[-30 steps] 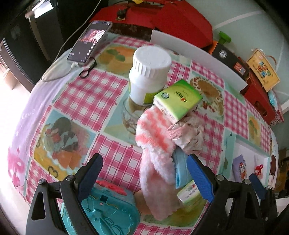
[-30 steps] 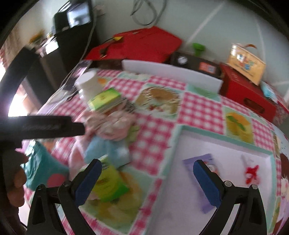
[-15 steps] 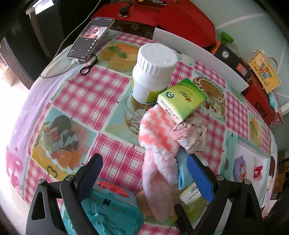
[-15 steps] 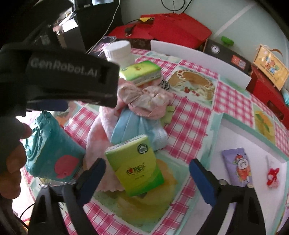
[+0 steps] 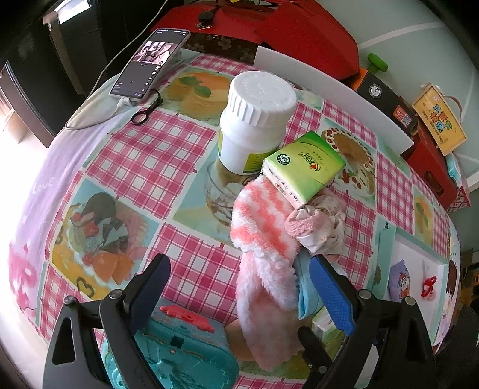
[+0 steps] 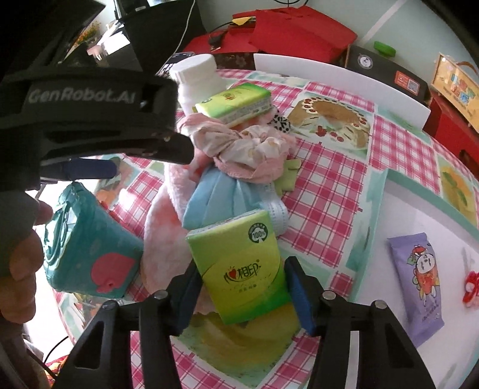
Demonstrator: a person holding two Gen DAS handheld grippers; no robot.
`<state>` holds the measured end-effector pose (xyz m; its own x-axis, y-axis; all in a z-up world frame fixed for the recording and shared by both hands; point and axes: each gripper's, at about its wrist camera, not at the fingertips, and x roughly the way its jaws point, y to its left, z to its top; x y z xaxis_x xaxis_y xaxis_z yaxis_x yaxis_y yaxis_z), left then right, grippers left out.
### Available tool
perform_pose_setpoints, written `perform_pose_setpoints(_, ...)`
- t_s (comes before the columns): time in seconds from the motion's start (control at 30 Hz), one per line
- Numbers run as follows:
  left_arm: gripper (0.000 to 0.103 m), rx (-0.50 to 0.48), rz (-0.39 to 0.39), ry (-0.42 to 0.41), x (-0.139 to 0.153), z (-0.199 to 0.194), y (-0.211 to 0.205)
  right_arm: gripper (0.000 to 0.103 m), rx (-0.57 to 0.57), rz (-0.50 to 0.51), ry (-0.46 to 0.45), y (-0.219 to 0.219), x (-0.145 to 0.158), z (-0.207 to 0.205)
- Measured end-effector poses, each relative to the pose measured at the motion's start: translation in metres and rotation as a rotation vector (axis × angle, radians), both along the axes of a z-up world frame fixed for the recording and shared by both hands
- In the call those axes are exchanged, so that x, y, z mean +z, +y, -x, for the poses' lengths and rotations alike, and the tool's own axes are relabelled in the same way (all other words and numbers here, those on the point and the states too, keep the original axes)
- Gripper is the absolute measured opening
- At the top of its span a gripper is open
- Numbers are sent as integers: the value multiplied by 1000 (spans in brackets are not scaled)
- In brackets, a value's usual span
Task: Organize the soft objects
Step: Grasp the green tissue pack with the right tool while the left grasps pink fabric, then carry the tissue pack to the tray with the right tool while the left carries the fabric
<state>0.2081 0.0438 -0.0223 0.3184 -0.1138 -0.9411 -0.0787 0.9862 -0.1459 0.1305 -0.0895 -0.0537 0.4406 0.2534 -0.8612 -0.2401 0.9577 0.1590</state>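
Observation:
A pile of soft things lies mid-table: a pink-and-white fuzzy sock [image 5: 263, 245], a crumpled pink cloth [image 5: 317, 227] [image 6: 248, 149], a blue cloth [image 6: 221, 197] and a green tissue pack [image 5: 302, 167] [image 6: 236, 103] on top. My right gripper [image 6: 239, 290] has its jaws closed in on a second green tissue pack [image 6: 242, 266], touching its sides. My left gripper [image 5: 239, 293] is open and empty, above the sock and a teal pouch [image 5: 179, 353] [image 6: 86, 242].
A white bottle [image 5: 254, 119] stands behind the pile. A phone [image 5: 149, 62] with its cable lies far left. A white tray [image 6: 425, 215] on the right holds a purple packet [image 6: 419, 281] and a red clip [image 6: 471, 287]. Red boxes [image 5: 284, 27] line the far edge.
My right gripper moved left and down onto the near tissue pack and narrowed around it. My left gripper rose slightly and stayed open.

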Motion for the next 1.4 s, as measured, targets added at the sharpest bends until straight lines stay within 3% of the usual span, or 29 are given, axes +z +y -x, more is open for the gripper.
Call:
perform_pose_setpoints(0.4,92,-44,45,-8,0,-2,-12,56,-73,-43,-6,-27,3,-12)
perform_pose_setpoints(0.6,85,-47,69,-42,4,-2,-12,56,-103,-51,-20,-37,7,-15)
perform_pose_setpoints(0.67,77,-48,77,-70,8,-1,-12,56,-111,-52,-23,-40,8,-14)
perform_pose_setpoints(0.8,74,-63,94,-117,16,-1,-13,56,-123,-52,-37,-44,13,-13)
perform_pose_setpoints(0.87,62,-75,112,-143,20,-1,-16,56,-131,-51,-47,-47,17,-11)
perform_pose_setpoints(0.93,62,-87,130,-154,21,-2,-19,56,-139,-50,-56,-50,20,-10)
perform_pose_setpoints(1.23,40,-115,152,-157,8,-9,-34,56,-189,-58,-90,-69,33,-7)
perform_pose_setpoints(1.4,38,-114,138,-136,-3,-12,-40,56,-202,-61,-96,-73,36,-6)
